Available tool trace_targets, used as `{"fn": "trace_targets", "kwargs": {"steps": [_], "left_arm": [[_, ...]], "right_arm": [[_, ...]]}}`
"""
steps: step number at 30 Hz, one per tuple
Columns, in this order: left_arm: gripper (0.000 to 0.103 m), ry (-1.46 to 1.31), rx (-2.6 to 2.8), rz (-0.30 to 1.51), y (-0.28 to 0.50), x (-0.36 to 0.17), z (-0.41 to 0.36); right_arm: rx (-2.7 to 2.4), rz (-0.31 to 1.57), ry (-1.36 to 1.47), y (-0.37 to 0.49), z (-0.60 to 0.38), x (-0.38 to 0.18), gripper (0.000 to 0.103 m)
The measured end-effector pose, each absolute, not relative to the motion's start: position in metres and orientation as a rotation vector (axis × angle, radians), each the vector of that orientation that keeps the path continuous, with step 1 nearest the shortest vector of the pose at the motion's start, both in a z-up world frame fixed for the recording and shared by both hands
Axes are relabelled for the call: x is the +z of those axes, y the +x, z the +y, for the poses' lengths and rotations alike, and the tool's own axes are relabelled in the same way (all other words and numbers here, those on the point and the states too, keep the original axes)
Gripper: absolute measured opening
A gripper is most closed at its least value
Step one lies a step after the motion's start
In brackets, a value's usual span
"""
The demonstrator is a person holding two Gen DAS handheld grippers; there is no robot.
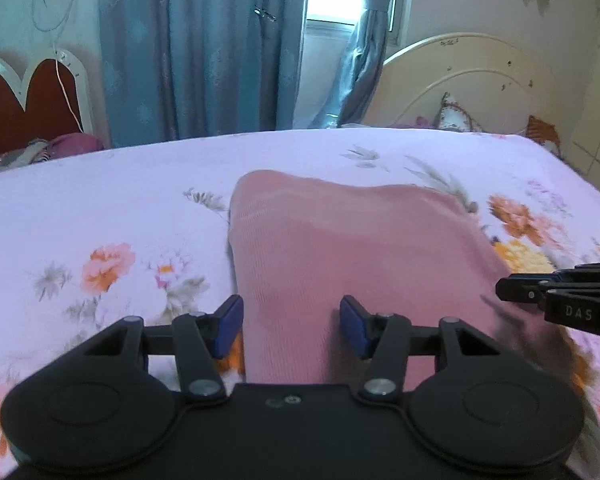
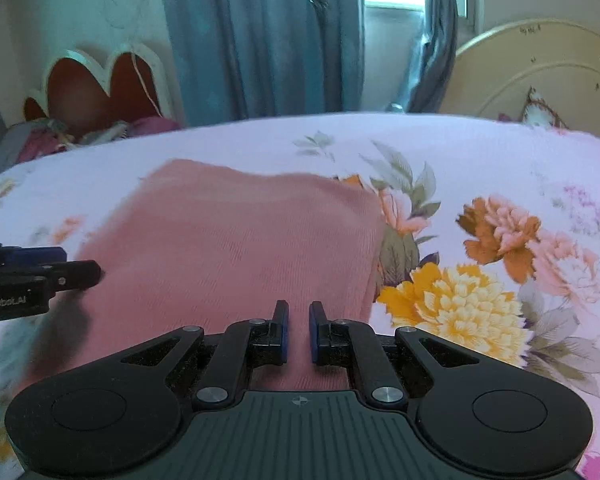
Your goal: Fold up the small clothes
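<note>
**Kid A:** Where is the pink cloth (image 1: 340, 248)?

**Kid B:** It lies on the flowery bed sheet (image 1: 100, 208). It runs away from both grippers, toward the curtains (image 1: 204, 48). Its long way looks like it goes from near to far, but the near end is hidden under the grippers.

**Kid A:** What is the left gripper (image 1: 291, 322) doing?

**Kid B:** Its 2 blue pads stand apart, about half open. The left edge of the cloth passes between them. I see no pad pressing on it, so I think nothing is held.

**Kid A:** And the right gripper (image 2: 299, 330)?

**Kid B:** Its fingers are almost together, with only a thin gap. The cloth shows in that gap, right up by the fingers. I can't tell if they pinch it.

**Kid A:** Which one is nearer?

**Kid B:** Both are at the near end, side by side: left at the left edge, right close to the right edge. I think the next fold goes forward, away from them.
</note>
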State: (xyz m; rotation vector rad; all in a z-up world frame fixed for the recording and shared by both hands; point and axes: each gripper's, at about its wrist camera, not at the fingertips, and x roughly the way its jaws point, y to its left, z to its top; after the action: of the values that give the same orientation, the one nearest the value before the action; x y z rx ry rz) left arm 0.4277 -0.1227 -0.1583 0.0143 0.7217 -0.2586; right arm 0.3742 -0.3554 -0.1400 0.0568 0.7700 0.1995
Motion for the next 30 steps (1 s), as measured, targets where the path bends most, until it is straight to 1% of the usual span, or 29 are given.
{"fn": "trace_targets", "kwargs": {"steps": [4,5,8,12,13,15,20,22,23,24,25,26,27,30], "left_arm": [[0.053,0.037,-0.275,0.769,0.409,-0.173,-0.125],[0.054,0.036,-0.270,0.787,0.408,-0.179,-0.126],[0.055,-0.004,-0.263,0.824,0.407,-0.193,-0.121],[0.055,0.011,-0.277,0.834,0.402,-0.185,-0.120],[0.055,0.023,-0.281,0.832,0.400,-0.185,-0.119],[0.060,0.038,-0.282,0.838,0.397,-0.189,-0.118],[0.061,0.004,-0.295,0.841,0.395,-0.179,-0.113],[0.066,-0.005,-0.299,0.805,0.395,-0.168,-0.111],[0.076,-0.006,-0.295,0.785,0.397,-0.163,-0.111],[0.083,-0.009,-0.289,0.772,0.401,-0.159,-0.112],[0.084,-0.017,-0.283,0.765,0.407,-0.156,-0.112],[0.084,-0.024,-0.281,0.766,0.414,-0.155,-0.112],[0.084,-0.032,-0.280,0.770,0.422,-0.154,-0.113],[0.082,-0.070,-0.284,0.801,0.447,-0.158,-0.113]], "right_arm": [[0.217,0.797,0.025,0.345,-0.357,-0.148,0.008],[0.221,0.797,0.017,0.340,-0.359,-0.153,0.008],[0.223,0.806,0.005,0.335,-0.359,-0.155,0.008],[0.217,0.800,-0.016,0.317,-0.361,-0.147,0.008],[0.213,0.811,-0.026,0.314,-0.362,-0.150,0.008],[0.224,0.836,-0.035,0.308,-0.365,-0.160,0.008],[0.227,0.834,0.031,0.310,-0.375,-0.146,0.008],[0.223,0.821,0.101,0.314,-0.386,-0.136,0.008],[0.219,0.818,0.128,0.318,-0.391,-0.133,0.009],[0.219,0.818,0.155,0.325,-0.395,-0.130,0.015],[0.213,0.820,0.177,0.332,-0.399,-0.128,0.055],[0.198,0.813,0.198,0.339,-0.403,-0.126,0.100],[0.194,0.781,0.210,0.342,-0.405,-0.123,0.103],[0.208,0.764,0.245,0.364,-0.409,-0.120,0.102]]}}
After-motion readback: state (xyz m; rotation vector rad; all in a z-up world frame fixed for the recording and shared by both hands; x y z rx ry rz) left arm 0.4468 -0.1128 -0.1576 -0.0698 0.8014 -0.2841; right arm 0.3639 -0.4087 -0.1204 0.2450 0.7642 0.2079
